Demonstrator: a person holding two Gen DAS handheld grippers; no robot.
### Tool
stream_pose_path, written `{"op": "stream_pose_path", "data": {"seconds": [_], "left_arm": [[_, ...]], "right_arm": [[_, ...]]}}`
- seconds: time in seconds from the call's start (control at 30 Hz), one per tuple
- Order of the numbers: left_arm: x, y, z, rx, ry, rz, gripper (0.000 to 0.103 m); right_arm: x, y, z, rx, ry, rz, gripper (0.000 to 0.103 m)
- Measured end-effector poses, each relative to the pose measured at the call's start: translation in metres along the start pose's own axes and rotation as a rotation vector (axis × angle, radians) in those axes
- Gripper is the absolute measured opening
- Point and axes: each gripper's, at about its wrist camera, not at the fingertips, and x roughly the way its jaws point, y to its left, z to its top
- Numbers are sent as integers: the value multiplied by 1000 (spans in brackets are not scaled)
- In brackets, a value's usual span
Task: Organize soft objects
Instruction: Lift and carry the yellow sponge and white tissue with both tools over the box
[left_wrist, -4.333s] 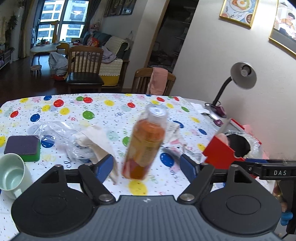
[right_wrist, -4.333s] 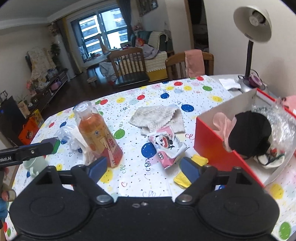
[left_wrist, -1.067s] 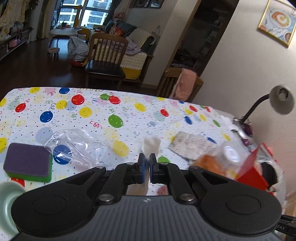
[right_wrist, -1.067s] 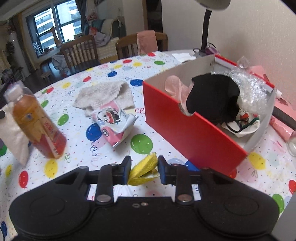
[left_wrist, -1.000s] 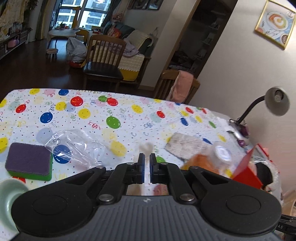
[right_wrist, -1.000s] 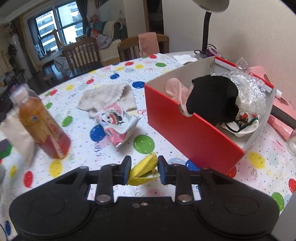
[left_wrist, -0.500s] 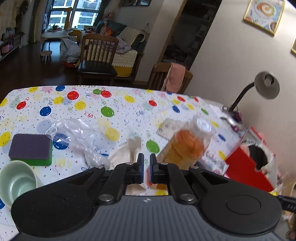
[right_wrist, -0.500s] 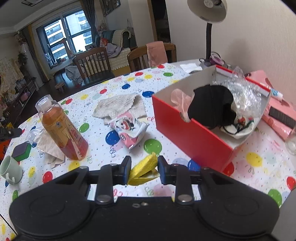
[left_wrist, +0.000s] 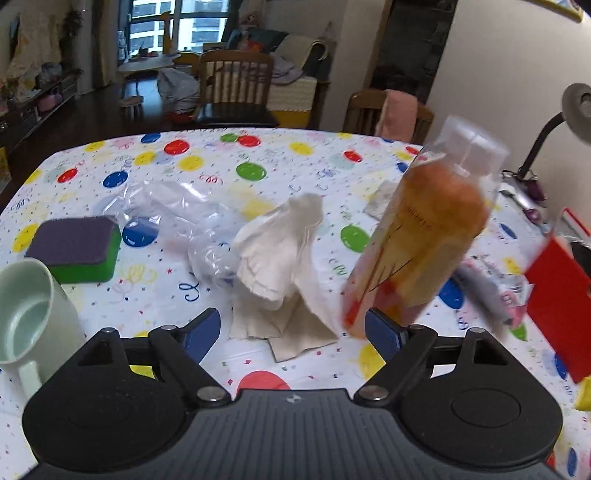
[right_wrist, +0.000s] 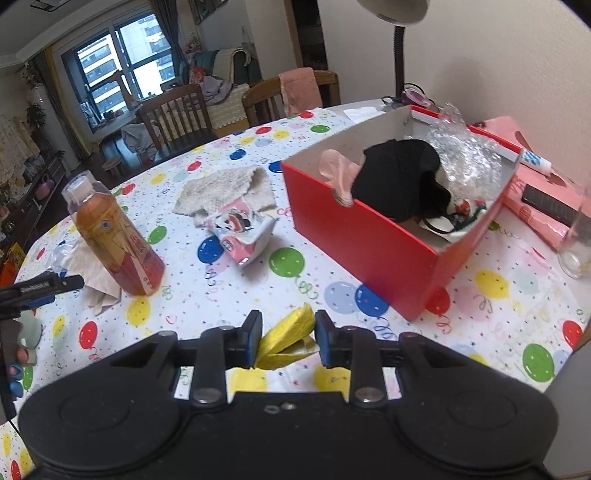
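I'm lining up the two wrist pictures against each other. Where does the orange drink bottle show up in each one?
Left wrist view: the orange drink bottle stands right of centre, blurred, just beyond the open left tool, with the white crumpled cloth to its left.
Right wrist view: the bottle stands at the left, far from the right tool.
Shared landmark: the red box, at the right edge in the left view.

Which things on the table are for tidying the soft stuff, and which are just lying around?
For the job:
yellow cloth, pinched in the right gripper
white cloth, lying before the open left gripper
knitted cloth
red box

Just lying about:
orange drink bottle
green mug
sponge
desk lamp
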Motion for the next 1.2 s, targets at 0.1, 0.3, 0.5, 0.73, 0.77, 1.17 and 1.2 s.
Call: {"op": "stream_pose_path", "data": {"seconds": [0.1,0.3,0.5,0.73,0.77,1.17,1.2], "left_arm": [[13,-3,-1,12,2,24,86],[40,1,2,10,25,76,86],[59,-10,2,91,58,109,81],[65,-11,0,92,81,84,29],[65,-10,0,87,82,75,23],[26,0,5,59,38,35,5],[19,1,7,46,37,20,5]], "right_arm": [[-1,-6,-2,7,7,-15,29],[2,-13,-9,7,31,-41,29],[7,-18,-13,9,51,-61,29],[10,-17,-13,3,54,-69,29],[10,-18,-13,4,55,-70,29],[9,-14,-8,5,40,-68,29],[8,-14,-7,8,36,-65,29]]}}
